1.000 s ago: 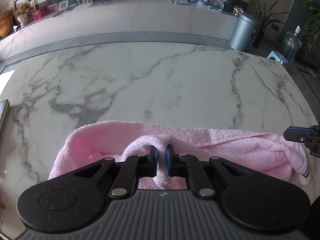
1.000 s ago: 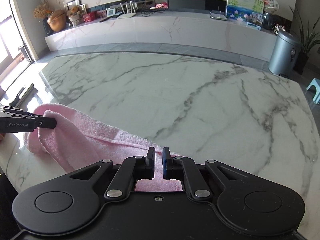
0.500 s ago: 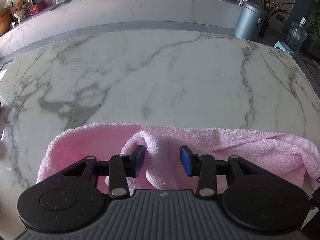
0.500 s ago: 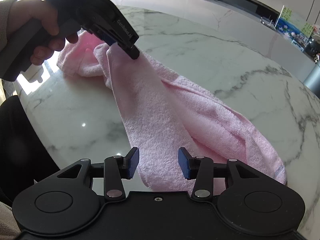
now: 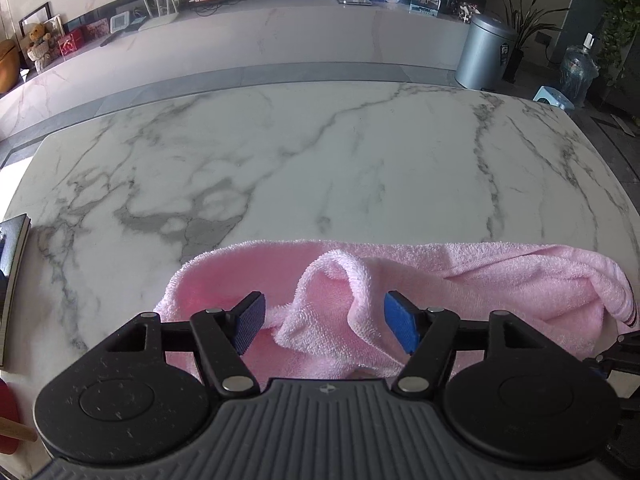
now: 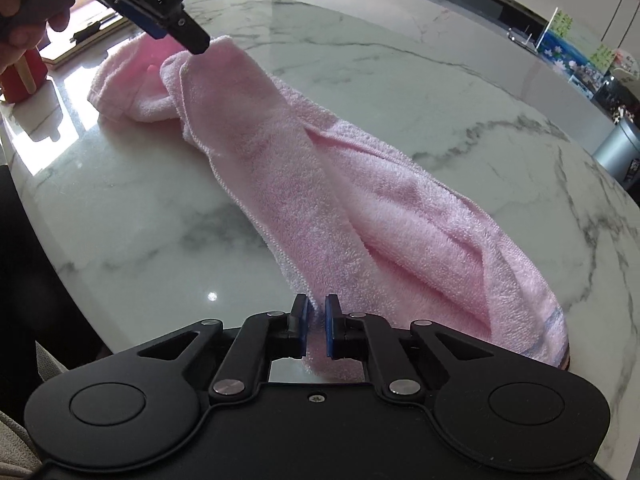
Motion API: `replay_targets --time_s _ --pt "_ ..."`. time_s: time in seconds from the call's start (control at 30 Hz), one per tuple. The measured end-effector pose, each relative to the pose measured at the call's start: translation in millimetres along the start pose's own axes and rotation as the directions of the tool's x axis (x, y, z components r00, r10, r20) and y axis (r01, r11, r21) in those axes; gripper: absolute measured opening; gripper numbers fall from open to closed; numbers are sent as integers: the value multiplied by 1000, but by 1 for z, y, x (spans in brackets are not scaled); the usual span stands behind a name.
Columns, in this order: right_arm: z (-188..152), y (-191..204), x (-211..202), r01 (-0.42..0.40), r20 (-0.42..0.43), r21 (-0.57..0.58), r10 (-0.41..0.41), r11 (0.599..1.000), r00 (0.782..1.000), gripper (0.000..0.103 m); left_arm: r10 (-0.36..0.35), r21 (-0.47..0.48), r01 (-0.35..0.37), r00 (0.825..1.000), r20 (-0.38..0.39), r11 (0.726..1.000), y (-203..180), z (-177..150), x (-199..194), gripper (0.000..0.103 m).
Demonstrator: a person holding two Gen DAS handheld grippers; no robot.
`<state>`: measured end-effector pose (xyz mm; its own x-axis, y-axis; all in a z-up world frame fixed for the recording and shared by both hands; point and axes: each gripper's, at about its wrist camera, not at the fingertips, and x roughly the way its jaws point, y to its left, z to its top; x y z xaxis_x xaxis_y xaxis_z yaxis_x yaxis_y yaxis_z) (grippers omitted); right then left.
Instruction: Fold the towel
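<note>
A pink towel (image 5: 500, 276) lies bunched in a long roll on the white marble table (image 5: 320, 160). In the left wrist view my left gripper (image 5: 324, 322) is open, its blue pads on either side of a raised fold of towel. In the right wrist view the towel (image 6: 360, 208) stretches from far left to near right. My right gripper (image 6: 316, 330) is shut on the towel's near edge. The left gripper (image 6: 192, 40) shows there at the towel's far end, its tip at the cloth.
A book (image 5: 12, 280) lies at the table's left edge. A red object with a wooden stick (image 6: 20, 76) and a clipboard (image 6: 80, 44) sit by the far corner. A grey bin (image 5: 484, 56) and a water bottle (image 5: 576, 76) stand on the floor beyond.
My left gripper has opened and let go of the towel fold. My right gripper opened, swung to face along the towel, then shut on its near edge.
</note>
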<state>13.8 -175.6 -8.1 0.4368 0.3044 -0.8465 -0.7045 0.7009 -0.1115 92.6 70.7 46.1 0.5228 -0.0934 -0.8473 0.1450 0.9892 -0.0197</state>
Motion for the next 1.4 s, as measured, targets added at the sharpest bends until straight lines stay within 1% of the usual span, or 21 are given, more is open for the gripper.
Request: replay_targets --time_s 0.17,0.33,0.4,0.53,0.6,0.67,0.83,0.9,0.93,0.97,1.0,1.07,1.1,1.17,1.23,1.3,1.4 --pt "18 -27 -17 65 54 45 -67 997 996 5 20 76 -19 1000 -19 997 -5 -15 1 65" --pt "39 -55 -27 144 91 92 -152 985 984 5 14 152 -14 1000 -1 988 -25 -21 1 65" --pt "45 -65 -28 159 95 114 -170 981 981 5 11 175 -13 1000 8 984 -36 -21 3 65" --pt "49 -72 -27 168 96 122 -180 978 979 5 -22 154 24 1000 -13 988 -57 -17 16 65" --pt "48 -73 -26 164 96 127 -177 978 980 5 -23 144 27 999 -30 989 -65 -17 23 65" --pt "48 -74 -25 157 100 134 -171 978 980 5 -3 115 8 999 -48 993 -74 -17 33 65" --pt "46 -76 -24 136 111 145 -153 980 982 5 63 103 -54 995 -83 993 -79 -20 45 63" --pt "44 -79 -23 129 115 154 -147 980 982 5 89 99 -79 991 -97 992 -80 -21 50 58" --pt "42 -81 -22 126 116 158 -145 979 983 5 101 97 -91 989 -104 991 -81 -21 52 50" --pt "41 -82 -22 123 117 163 -143 979 983 5 114 95 -104 987 -111 990 -82 -22 55 45" --pt "40 -83 -21 122 117 164 -142 979 983 5 127 94 -116 985 -118 989 -83 -22 57 43" --pt "37 -86 -20 117 114 169 -138 979 984 5 142 103 -129 982 -124 986 -81 -22 57 27" --pt "36 -87 -19 117 113 170 -137 978 984 5 149 106 -137 981 -125 985 -79 -22 57 23" --pt "34 -90 -17 117 109 172 -137 978 985 5 143 89 -132 982 -126 987 -72 -21 54 13" --pt "32 -92 -16 117 106 172 -137 978 985 5 134 72 -126 983 -124 989 -65 -20 50 9" --pt "31 -93 -15 122 96 169 -139 978 986 5 142 62 -136 984 -106 989 -60 -19 43 7" --pt "28 -93 -10 140 79 165 -155 976 985 6 167 56 -162 982 -84 985 -53 -16 35 7"
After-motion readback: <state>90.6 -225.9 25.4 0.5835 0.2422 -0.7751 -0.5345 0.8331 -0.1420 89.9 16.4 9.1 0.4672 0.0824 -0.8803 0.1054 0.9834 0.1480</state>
